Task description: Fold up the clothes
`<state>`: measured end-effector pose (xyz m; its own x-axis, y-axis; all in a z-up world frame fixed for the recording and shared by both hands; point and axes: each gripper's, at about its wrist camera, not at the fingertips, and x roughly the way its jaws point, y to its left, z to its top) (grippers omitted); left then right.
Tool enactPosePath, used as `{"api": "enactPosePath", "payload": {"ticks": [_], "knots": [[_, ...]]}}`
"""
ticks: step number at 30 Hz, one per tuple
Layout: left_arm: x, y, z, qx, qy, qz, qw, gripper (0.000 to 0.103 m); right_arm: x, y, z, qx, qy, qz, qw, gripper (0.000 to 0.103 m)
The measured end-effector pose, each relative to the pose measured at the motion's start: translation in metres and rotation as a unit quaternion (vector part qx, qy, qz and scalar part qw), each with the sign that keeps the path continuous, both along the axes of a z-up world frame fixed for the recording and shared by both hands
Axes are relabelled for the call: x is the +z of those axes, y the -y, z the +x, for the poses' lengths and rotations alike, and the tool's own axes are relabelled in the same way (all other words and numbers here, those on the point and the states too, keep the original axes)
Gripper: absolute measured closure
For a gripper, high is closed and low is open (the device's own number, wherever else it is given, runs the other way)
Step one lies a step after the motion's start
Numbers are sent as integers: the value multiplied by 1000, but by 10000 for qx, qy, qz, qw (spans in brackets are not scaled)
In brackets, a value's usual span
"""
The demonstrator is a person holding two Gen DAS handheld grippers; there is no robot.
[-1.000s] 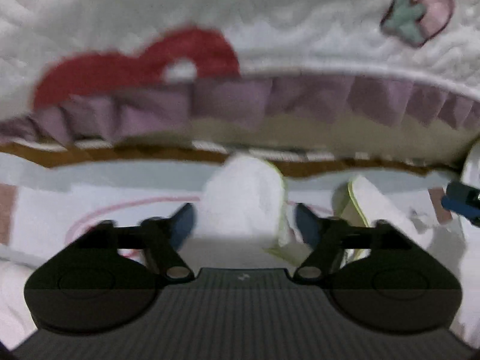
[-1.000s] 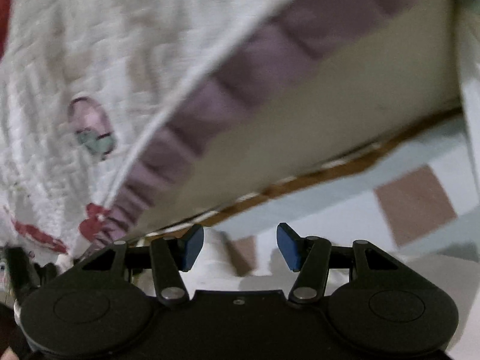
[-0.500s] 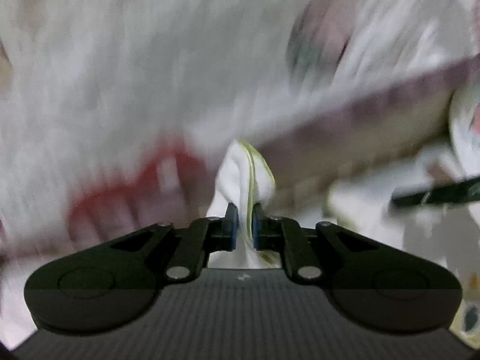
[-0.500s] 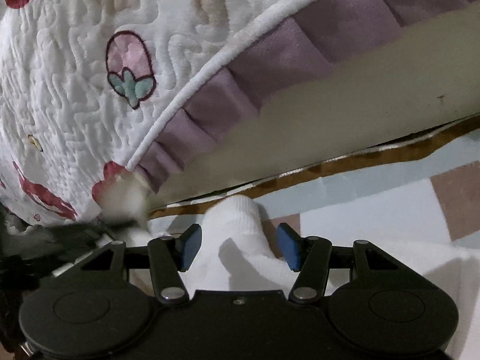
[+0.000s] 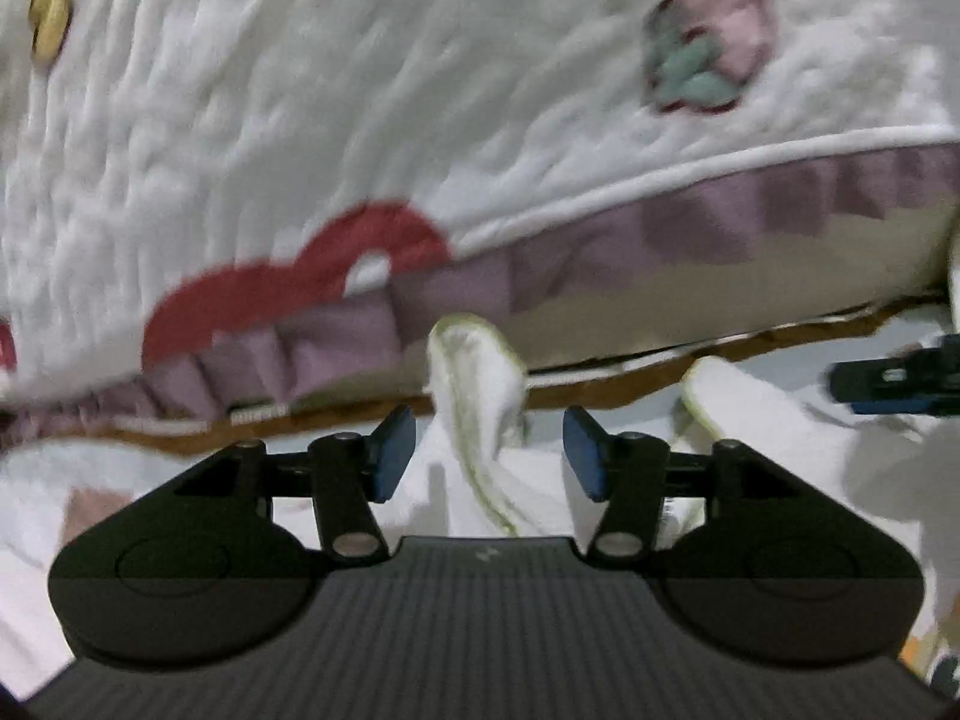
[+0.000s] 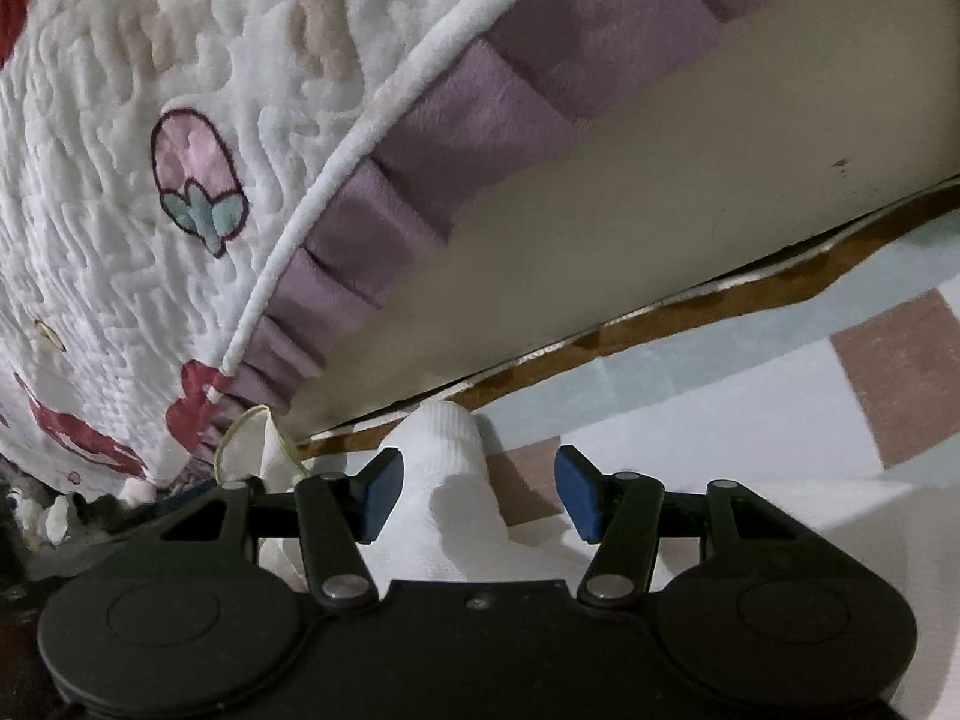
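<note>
A white quilted bedspread (image 6: 120, 240) overhangs a checked rug (image 6: 780, 360).

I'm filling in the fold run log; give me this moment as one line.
left tool: open, jaws just opening, white garment between, unpressed | right tool: open over garment fold | quilt behind

1. Quilted bedspread (image 6: 120, 276): soft white cloth, puffy stitched texture, smooth purple pleated trim.
2. White garment (image 6: 447, 480): fine ribbed knit cloth, matt.
3. Left gripper (image 5: 489, 450) and right gripper (image 6: 474, 492): matt black plastic, blue pads, small shiny metal pivots.
</note>
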<state>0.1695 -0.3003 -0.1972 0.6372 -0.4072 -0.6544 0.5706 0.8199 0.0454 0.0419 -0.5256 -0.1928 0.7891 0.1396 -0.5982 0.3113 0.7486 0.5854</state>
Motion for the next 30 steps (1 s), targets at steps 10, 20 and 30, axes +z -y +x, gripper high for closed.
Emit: {"api": "enactPosePath", "payload": {"ticks": [10,20,30], "knots": [[-27,24,67,-241,-868,423,9950,39,-12,-37,18,207,-36,-670,9975,36],[7,-74,-37,112,-6,-766,9970,97,-10,-33,20,425,61,-573,9974,36],[-24,-116,-111,168,-239,-584,9979,95,8,-62,21,1303,-220,-823,9878,35]]}}
